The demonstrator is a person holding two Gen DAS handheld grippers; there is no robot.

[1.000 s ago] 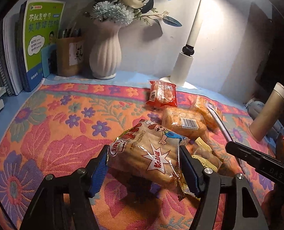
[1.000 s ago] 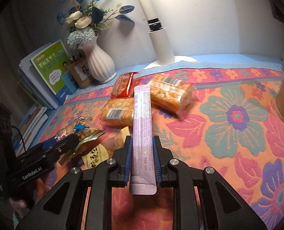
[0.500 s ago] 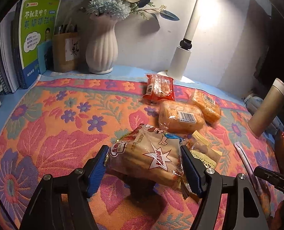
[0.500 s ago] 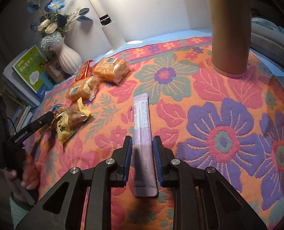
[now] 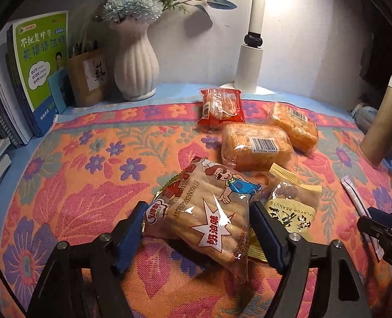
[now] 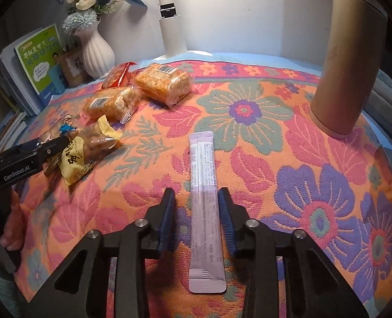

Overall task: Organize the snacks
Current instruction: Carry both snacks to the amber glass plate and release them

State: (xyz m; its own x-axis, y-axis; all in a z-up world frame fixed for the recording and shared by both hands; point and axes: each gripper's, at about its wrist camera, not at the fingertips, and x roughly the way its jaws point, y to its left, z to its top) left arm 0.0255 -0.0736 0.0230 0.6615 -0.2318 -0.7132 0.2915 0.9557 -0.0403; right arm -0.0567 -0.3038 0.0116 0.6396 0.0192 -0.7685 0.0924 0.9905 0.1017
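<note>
The left gripper [image 5: 196, 228] clamps the biscuit bag [image 5: 203, 206]. The right gripper [image 6: 196, 212] has just been opening; its fingers stand apart around the flat sachet [image 6: 205, 185]. Next, the bag probably goes beside the far snacks.

Both tools are matte black plastic. The left claw [image 5: 197, 228] has two angular, triangular-cutout arms, each tipped with a blue ribbed pad [image 5: 128, 234] and fixed with round silver screws. The right claw [image 6: 196, 220] has the same build, with blue pads and silver screw heads. Seen from the right wrist, the left tool's body bears white "GenRobot.AI" lettering, and a thin black cable runs above it.
</note>
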